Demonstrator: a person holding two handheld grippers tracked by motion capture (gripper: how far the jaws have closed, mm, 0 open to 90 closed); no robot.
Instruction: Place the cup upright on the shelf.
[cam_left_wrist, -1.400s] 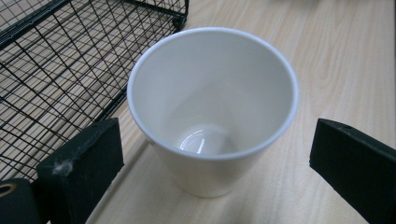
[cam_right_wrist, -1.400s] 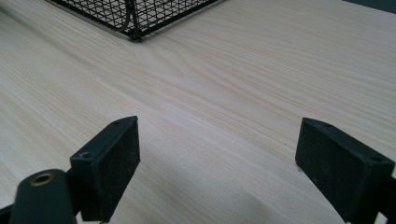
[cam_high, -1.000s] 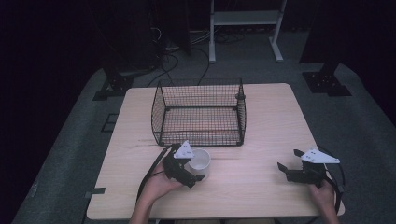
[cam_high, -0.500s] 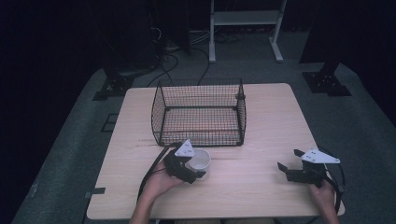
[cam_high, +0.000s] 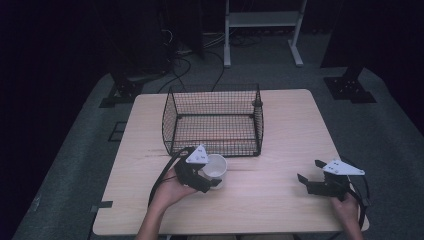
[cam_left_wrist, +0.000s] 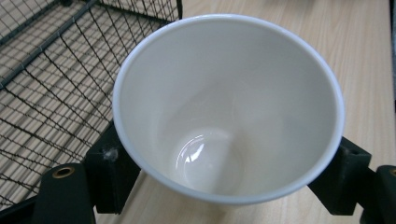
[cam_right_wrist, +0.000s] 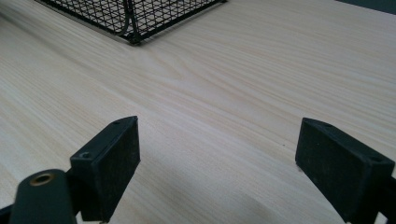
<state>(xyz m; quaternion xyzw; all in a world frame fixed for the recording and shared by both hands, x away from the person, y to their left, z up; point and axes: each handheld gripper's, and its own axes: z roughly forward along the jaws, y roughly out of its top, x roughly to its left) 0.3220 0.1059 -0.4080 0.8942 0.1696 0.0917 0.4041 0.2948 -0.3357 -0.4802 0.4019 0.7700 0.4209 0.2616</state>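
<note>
nothing moved | left tool (cam_high: 214, 176) clamps white cup (cam_left_wrist: 229, 107) | right tool (cam_right_wrist: 219, 172) wide open, empty

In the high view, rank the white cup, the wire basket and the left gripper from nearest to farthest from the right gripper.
From the right gripper, at the table's near right:
1. White cup, near left of centre, between the left gripper's jaws.
2. Left gripper, on the cup's far side, a little farther left.
3. Wire basket, at the table's middle and back; its near right corner comes about as close as the cup, so that ranking is loose.
</note>
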